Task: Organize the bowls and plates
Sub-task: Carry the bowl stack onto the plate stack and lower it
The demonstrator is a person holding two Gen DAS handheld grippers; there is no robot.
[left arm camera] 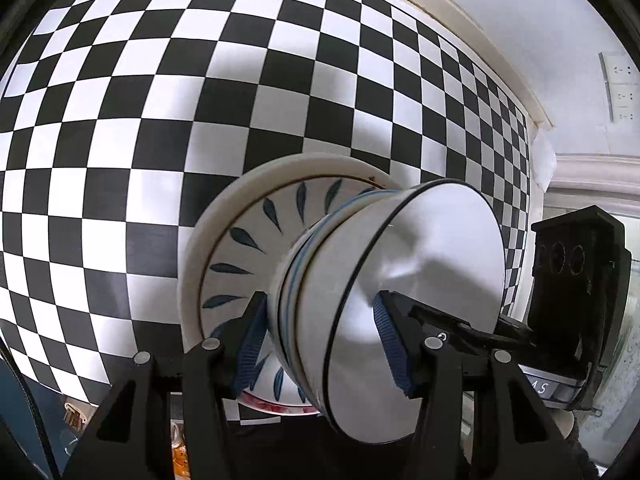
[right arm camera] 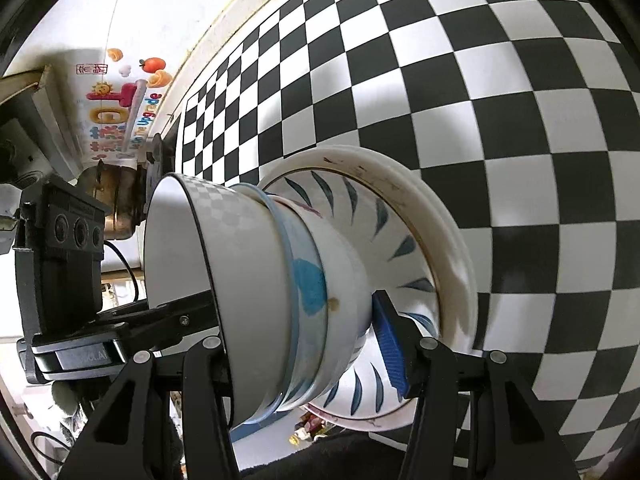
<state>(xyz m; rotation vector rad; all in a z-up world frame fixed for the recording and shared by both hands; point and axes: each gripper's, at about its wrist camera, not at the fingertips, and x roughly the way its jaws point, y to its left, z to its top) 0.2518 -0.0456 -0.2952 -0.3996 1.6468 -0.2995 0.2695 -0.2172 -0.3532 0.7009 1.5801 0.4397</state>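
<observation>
While both wrist views tilt steeply over a black-and-white checkered desk (left arm camera: 120,120), a stack of nested bowls sits clamped between two hand-held grippers.

Starting at the left, the left hand-held gripper (left arm camera: 324,344) stands partly open, and its blue ribbed pads (left arm camera: 252,344) close on the stack of bowls (left arm camera: 320,280): one pad lies against the outer wall of the lower bowls, the other reaches inside the top bowl (left arm camera: 420,260), a white one with a thin dark rim. Just beyond the left pad, under the stack, is a leaf-patterned plate (left arm camera: 248,240) resting on a plain cream plate (left arm camera: 224,216); whether the plates touch the desk cannot be told. Right of this gripper, the other gripper's black camera housing (left arm camera: 576,272) shows past the top bowl.

In the right wrist view, the right hand-held gripper (right arm camera: 304,344) is likewise partly open around the same stack (right arm camera: 312,280). Its left finger is hidden inside the white bowl (right arm camera: 180,260), so that contact cannot be seen, while its blue pad (right arm camera: 390,348) sits beside the foot of the lowest bowl. Beyond that pad spreads the leaf-patterned plate (right arm camera: 400,220) and the cream plate (right arm camera: 444,216). Far left of this gripper, a colourful printed bag (right arm camera: 116,100) stands by the wall.
</observation>
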